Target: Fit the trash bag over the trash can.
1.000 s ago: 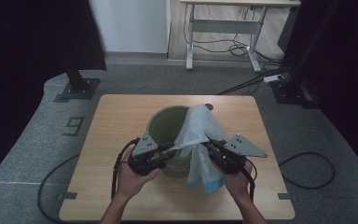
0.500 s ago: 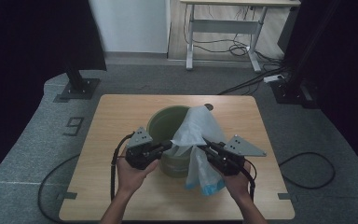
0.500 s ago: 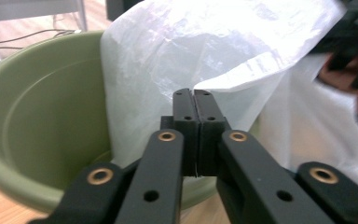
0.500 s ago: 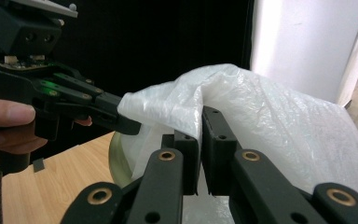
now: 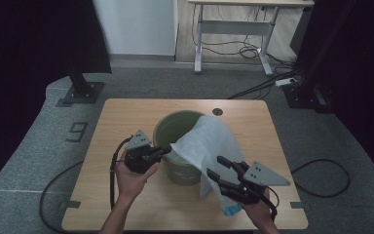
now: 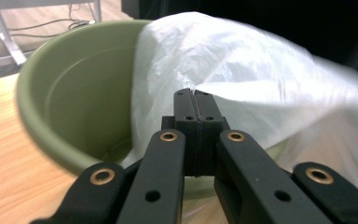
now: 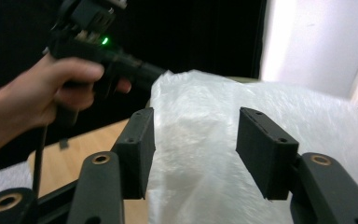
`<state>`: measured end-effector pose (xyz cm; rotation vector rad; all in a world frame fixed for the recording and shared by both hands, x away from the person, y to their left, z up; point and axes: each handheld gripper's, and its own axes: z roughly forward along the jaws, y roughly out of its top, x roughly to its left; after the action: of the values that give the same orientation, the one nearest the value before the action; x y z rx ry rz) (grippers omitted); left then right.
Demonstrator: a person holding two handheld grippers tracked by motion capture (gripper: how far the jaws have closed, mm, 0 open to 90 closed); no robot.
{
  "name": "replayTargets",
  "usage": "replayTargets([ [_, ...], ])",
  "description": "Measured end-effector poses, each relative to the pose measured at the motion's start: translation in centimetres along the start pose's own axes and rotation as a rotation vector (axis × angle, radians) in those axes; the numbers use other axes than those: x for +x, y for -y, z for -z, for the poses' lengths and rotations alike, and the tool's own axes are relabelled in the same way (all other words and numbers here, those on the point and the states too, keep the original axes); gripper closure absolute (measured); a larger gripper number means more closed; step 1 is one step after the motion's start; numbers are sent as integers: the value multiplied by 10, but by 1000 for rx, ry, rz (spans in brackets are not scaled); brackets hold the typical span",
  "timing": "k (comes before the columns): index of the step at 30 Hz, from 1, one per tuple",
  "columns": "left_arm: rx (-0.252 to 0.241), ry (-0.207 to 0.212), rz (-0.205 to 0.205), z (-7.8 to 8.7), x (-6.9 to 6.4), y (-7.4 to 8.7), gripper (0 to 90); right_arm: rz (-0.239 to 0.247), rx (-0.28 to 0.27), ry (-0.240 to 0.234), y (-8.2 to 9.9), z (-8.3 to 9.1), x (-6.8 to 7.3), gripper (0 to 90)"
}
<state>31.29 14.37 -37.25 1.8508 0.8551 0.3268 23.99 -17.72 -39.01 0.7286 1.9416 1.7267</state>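
Left gripper fingers clenched the white bag at the green bucket mid-counter; right gripper fingers, just opening, stood released; the bag could slip off the rim.

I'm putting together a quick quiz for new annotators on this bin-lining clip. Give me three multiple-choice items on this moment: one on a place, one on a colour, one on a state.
1. Where does the white plastic bag lie?
A. Flat on the floor
B. Draped over the bucket's near-right rim and down its side
C. Folded on the far desk

2. What colour is the bucket?
A. Green
B. Red
C. Black

3. How do the left gripper's jaws stand?
A. Wide apart, nothing between them
B. Shut on an edge of the bag
C. Clamped on the bucket's rim

Answers: 1 B, the high view shows the bag hanging over that rim onto the table. 2 A, its wall and inside are pale green in the left gripper view. 3 B, that view shows the jaws closed together with the bag's edge pinched at their tips.
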Motion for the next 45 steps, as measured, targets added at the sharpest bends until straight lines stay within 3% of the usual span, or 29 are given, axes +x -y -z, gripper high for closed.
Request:
replayTargets([
  [3,-10,-12,14,3,5,0,900,5,20,53,12,13,-5,423],
  [6,-16,-32,23,9,12,-3,900,-56,33,129,28,24,-26,379],
  [7,-16,-32,23,9,12,-3,899,-56,33,129,28,24,-26,379],
  [14,-24,-65,46,21,27,-3,899,-132,82,195,56,19,-60,291],
  [20,-28,-75,88,24,42,2,900,-162,98,199,73,11,-75,270],
  [26,-43,-83,99,26,48,5,900,-220,93,151,90,0,-92,277],
  [31,-42,-80,103,25,50,6,899,-214,91,99,93,-4,-94,378],
  [32,-42,-78,103,25,50,6,899,-208,90,82,92,-6,-92,461],
  [34,-41,-76,103,25,50,6,899,-207,87,72,92,-7,-92,502],
  [35,-42,-76,104,25,50,6,899,-203,84,72,91,-7,-91,572],
  [36,-40,-75,103,25,49,6,899,-199,84,79,90,-8,-90,648],
  [37,-39,-75,102,26,49,7,899,-194,94,100,88,-10,-89,785],
  [41,-32,-69,96,25,49,7,899,-174,101,134,84,-10,-86,880],
  [45,-27,-60,84,20,46,3,899,-149,65,176,70,-2,-82,887],
])
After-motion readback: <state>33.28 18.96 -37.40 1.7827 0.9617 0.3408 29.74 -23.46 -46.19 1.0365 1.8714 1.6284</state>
